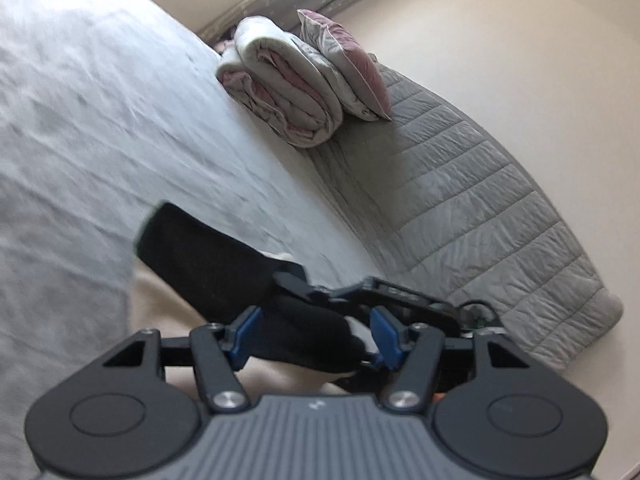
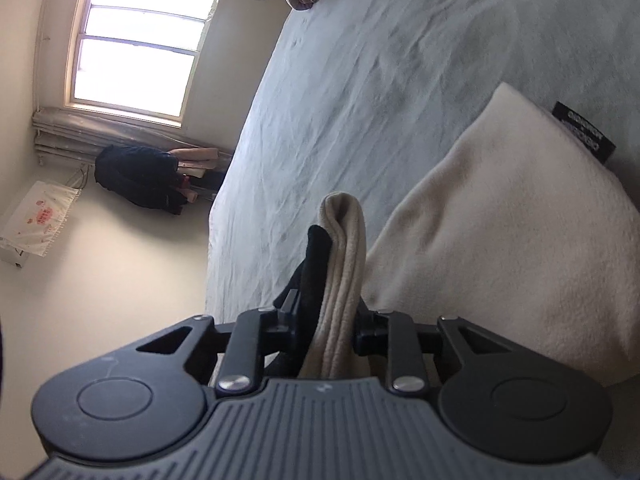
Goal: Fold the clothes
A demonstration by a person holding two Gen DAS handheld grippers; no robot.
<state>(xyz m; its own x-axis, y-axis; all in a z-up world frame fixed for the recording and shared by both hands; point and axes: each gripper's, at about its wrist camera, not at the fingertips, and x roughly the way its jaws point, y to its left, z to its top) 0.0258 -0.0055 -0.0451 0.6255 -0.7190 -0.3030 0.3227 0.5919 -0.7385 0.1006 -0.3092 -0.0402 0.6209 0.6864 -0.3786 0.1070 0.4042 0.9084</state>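
the left gripper (image 1: pixel 316 338) is released: its blue pads (image 1: pixel 244 336) stand wide apart, with a black part of the garment (image 1: pixel 204 264) running between them and beyond, and whether either pad touches the cloth cannot be told. just past it in the left wrist view lies the black linkage of the right gripper (image 1: pixel 360 292), close against that same dark cloth. the right gripper (image 2: pixel 324 320) is clenched on the garment's edge, a bunched fold of cream fleece (image 2: pixel 344 264) with a black layer (image 2: pixel 316 264) pressed beside it, the fold rising upright out of the fingers. the rest of the cream garment (image 2: pixel 500 264) spreads to the right of that gripper over the bed (image 2: pixel 380 80), and a black label (image 2: pixel 584 132) with pale lettering, too blurred to read, shows at its far edge. the bed's sheet is pale and wrinkled. at the far end of the bed sit a folded quilt (image 1: pixel 280 96) in grey and pink and a pillow (image 1: pixel 348 64) leaning against it, both next to a grey quilted headboard (image 1: pixel 480 208). in the right wrist view a bright window (image 2: pixel 140 40) is set in the wall, with a dark bag (image 2: pixel 140 176) and some pinkish bundles (image 2: pixel 200 160) near it beside the bed, and a white plastic bag (image 2: pixel 36 220) with red print well apart from them.
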